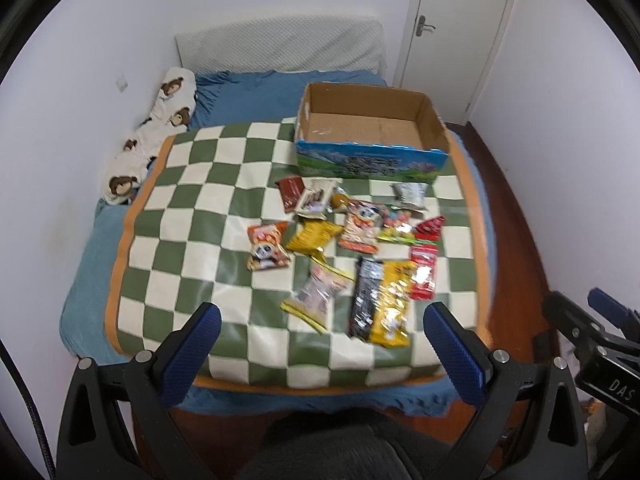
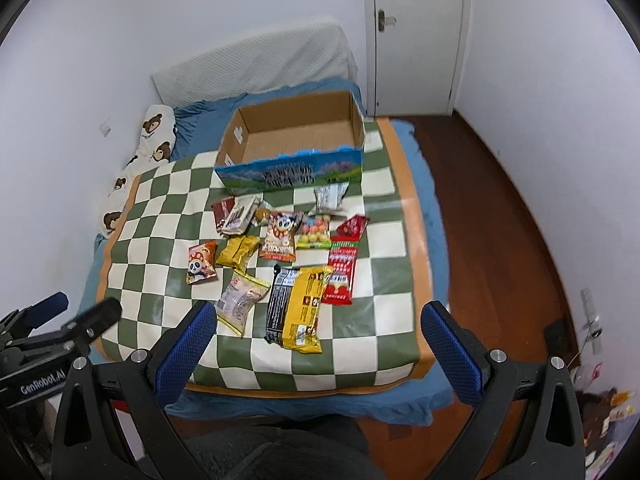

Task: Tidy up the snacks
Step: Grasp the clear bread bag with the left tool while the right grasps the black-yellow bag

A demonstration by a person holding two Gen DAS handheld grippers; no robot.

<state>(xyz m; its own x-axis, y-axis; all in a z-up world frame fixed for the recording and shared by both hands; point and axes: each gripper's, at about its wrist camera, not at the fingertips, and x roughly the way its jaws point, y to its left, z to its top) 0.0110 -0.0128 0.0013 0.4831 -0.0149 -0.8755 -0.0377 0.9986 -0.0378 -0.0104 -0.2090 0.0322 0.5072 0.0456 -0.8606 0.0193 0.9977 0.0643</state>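
Note:
Several snack packets lie on a green-and-white checked mat (image 1: 188, 216) (image 2: 160, 208) on a bed. Among them are a panda packet (image 1: 266, 249) (image 2: 201, 267), a yellow packet (image 1: 392, 306) (image 2: 306, 310), a black packet (image 1: 365, 298) (image 2: 280, 300) and a red packet (image 1: 425, 270) (image 2: 342, 270). An empty open cardboard box (image 1: 372, 162) (image 2: 296, 172) stands behind them. My left gripper (image 1: 322, 326) is open and empty above the mat's near edge. My right gripper (image 2: 318, 324) is open and empty, also held back over the near edge.
A bear-print pillow (image 1: 160, 128) (image 2: 154, 136) lies along the left wall. A white headboard cushion (image 1: 280, 44) stands at the far end. A closed white door (image 2: 416, 36) is at the back right. Wooden floor (image 2: 500, 220) runs along the bed's right side.

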